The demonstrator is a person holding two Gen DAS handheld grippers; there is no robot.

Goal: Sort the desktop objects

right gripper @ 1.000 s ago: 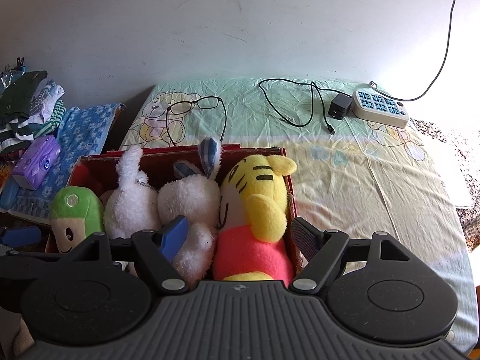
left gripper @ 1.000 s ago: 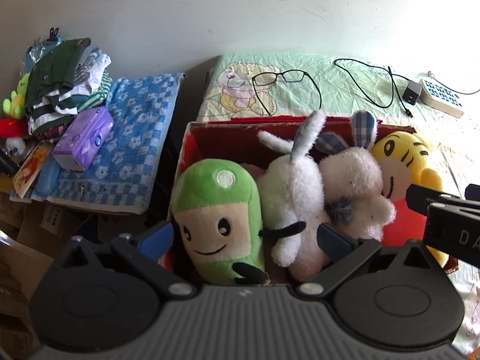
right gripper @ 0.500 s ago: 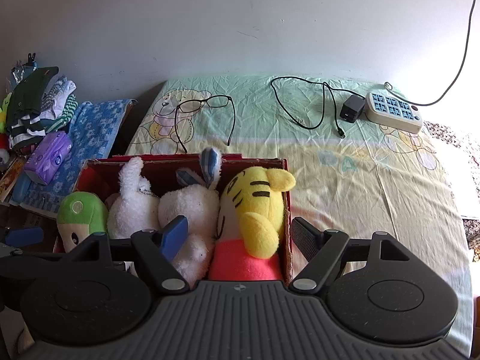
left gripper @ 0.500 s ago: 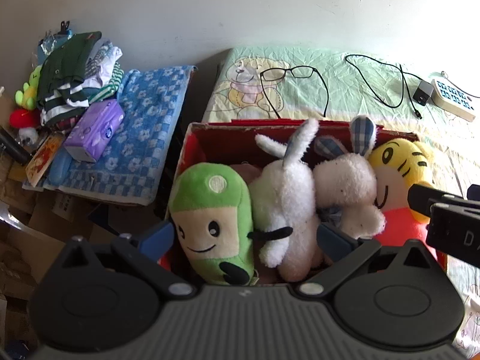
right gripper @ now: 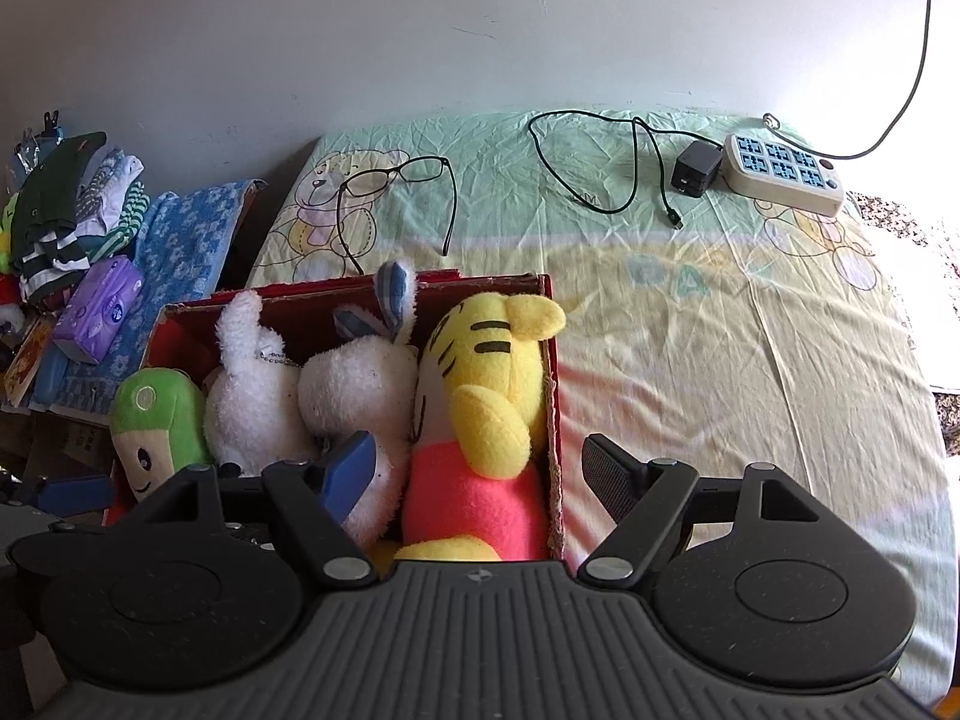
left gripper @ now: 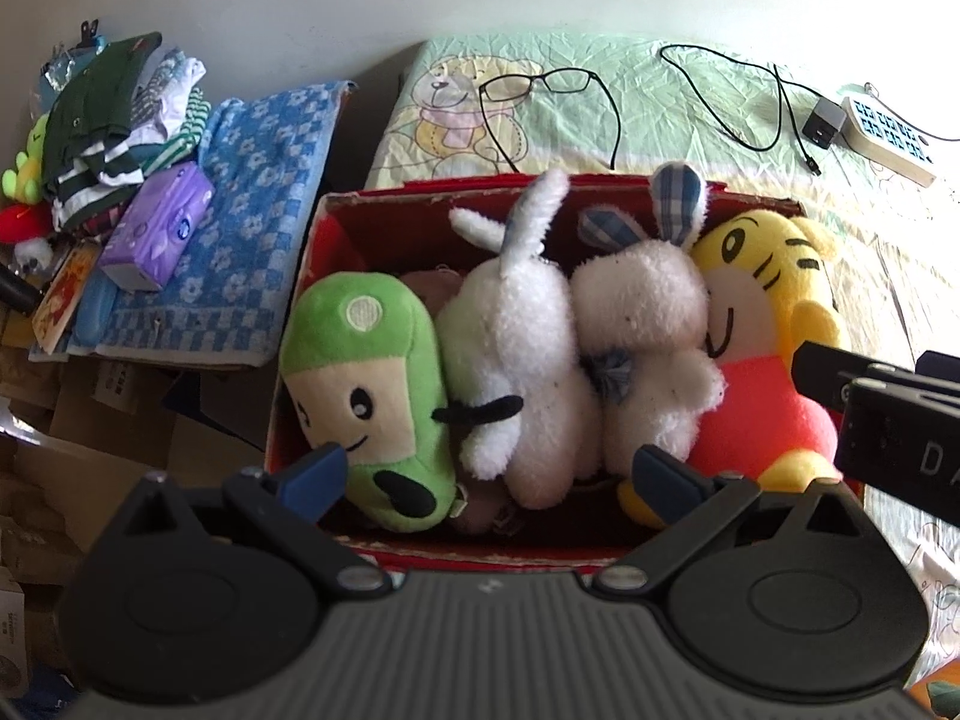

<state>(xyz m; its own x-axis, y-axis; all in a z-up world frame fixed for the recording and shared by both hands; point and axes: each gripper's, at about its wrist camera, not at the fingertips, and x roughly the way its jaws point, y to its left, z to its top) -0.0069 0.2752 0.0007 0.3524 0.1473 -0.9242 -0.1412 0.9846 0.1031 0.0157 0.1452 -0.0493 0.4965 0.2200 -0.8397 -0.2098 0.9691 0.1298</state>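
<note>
Plush toys sit packed in the red box (left gripper: 420,192), just ahead of both grippers: green plush (left gripper: 366,396), two white rabbits (left gripper: 516,360), yellow tiger (right gripper: 486,384). Side-by-side packing wedges them, probably so they stay put. Long axes run away from the tools, heads at the far end. Left gripper (left gripper: 489,474) and right gripper (right gripper: 480,468) both spread, empty.

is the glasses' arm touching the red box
Cannot tell. In the right wrist view the glasses lie on the sheet, and one arm's tip runs down to the far rim of the red box, hidden behind it.
</note>
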